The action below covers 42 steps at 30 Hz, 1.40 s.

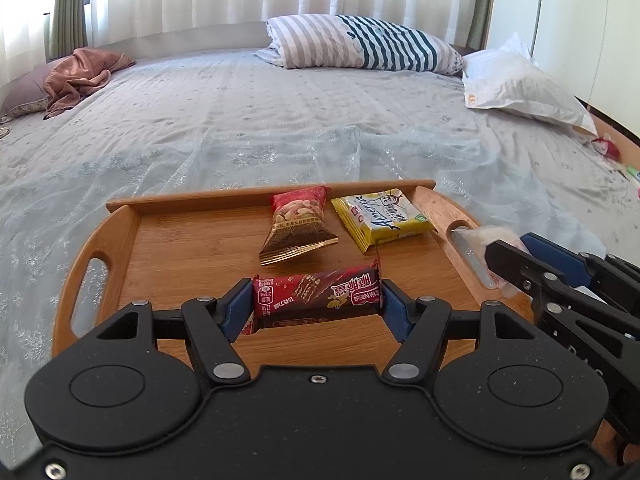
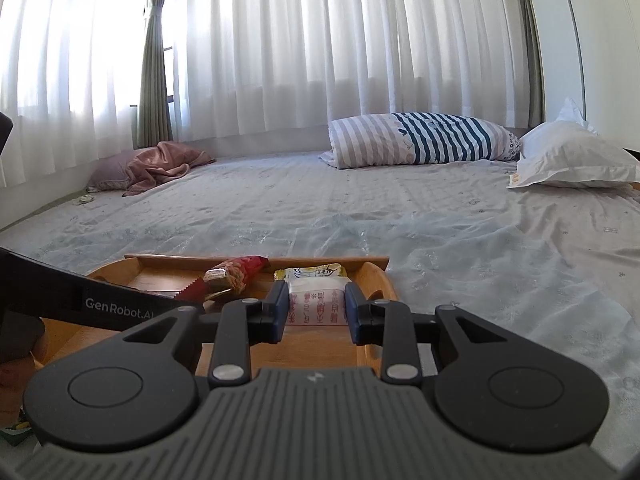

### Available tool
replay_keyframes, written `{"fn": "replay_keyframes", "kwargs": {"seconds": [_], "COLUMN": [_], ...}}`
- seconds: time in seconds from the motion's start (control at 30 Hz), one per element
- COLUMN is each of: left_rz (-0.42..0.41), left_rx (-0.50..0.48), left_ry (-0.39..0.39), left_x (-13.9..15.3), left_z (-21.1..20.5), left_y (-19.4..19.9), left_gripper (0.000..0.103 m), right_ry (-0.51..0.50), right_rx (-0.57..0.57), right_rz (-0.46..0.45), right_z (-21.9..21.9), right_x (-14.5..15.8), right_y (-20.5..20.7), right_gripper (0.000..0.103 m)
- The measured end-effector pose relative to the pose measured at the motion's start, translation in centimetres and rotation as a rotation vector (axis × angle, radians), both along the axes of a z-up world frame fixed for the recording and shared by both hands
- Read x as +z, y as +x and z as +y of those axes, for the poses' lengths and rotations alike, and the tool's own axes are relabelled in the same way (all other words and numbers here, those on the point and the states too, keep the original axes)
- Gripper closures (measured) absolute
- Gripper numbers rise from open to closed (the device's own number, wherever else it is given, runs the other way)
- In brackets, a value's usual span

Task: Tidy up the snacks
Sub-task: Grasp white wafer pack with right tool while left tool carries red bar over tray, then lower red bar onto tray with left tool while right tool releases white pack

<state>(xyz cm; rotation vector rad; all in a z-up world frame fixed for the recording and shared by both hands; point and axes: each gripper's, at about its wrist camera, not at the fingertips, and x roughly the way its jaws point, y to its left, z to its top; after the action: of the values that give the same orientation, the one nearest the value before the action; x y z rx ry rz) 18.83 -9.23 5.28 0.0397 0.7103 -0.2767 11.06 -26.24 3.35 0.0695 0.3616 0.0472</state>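
A: Tray (image 1: 192,248) – wood, fine straight grain, smooth satin finish. Wafer bar (image 1: 320,294) – glossy dark red film wrapper, creased at the ends

B: Peanut packet (image 1: 298,224) – shiny foil, gold at the crimp. Yellow biscuit packet (image 1: 384,214) – glossy plastic film. White packet (image 2: 318,304) – clear, slightly frosted plastic over printed paper

A: Left gripper (image 1: 318,308) – matt black plastic, speckled; blue pads (image 1: 394,312) look rubbery; bright metal pins. Right gripper (image 2: 318,306) – ribbed grey matt housing

B: Bed sheet (image 1: 240,120) – matt cloth, with a sheer, faintly glittering lace layer. Curtains (image 2: 320,60) – thin white cloth
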Motion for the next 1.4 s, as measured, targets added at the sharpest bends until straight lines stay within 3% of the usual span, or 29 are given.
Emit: {"fn": "replay_keyframes", "kwargs": {"seconds": [0.63,1.4], "left_rz": [0.047,0.057], "left_rx": [-0.012,-0.005], "left_ry": [0.053,0.074], "left_x": [-2.9,-3.9], "left_z": [-1.9,-2.1], "left_y": [4.5,5.5], "left_gripper": [0.038,0.038], "right_ry": [0.034,0.051], "right_rx": [-0.004,-0.025], "right_rz": [0.144,0.183], "right_z": [-0.9,-1.0], "right_x": [-3.0,-3.9], "right_y": [5.7,6.8], "right_gripper": [0.068,0.067]}}
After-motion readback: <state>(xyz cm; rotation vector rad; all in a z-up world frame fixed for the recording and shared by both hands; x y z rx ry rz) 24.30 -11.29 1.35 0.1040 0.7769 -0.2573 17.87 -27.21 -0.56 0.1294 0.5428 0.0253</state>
